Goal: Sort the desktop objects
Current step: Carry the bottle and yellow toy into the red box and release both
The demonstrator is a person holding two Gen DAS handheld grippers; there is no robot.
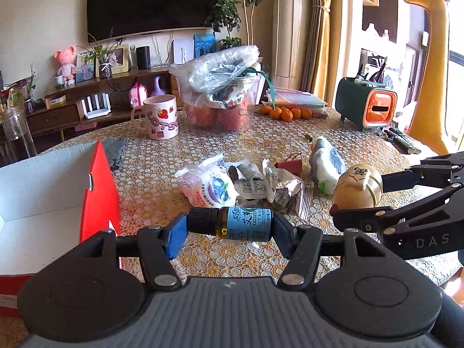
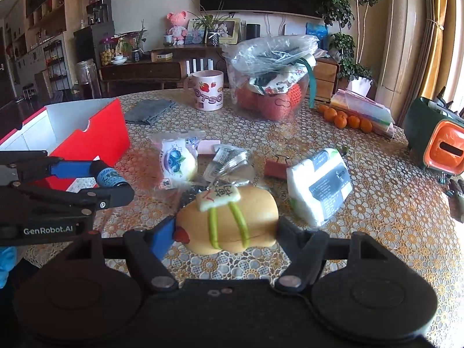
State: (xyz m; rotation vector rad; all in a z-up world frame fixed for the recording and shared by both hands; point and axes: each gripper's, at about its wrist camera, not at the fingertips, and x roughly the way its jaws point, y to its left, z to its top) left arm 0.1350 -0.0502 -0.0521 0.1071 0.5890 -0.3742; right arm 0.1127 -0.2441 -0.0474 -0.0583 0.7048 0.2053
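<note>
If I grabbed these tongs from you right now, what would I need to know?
Left tongs: shut on a small bottle, clear of the table.
Right tongs: shut on a yellow toy, also lifted.
Red box: open, on the left.
Left on the table: snack packets, white pack, binder clip.
Done: two things picked up, not yet placed.

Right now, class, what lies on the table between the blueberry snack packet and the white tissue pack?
In the right wrist view: crumpled foil wrappers and a red binder clip lie between the blueberry packet and tissue pack.
</note>
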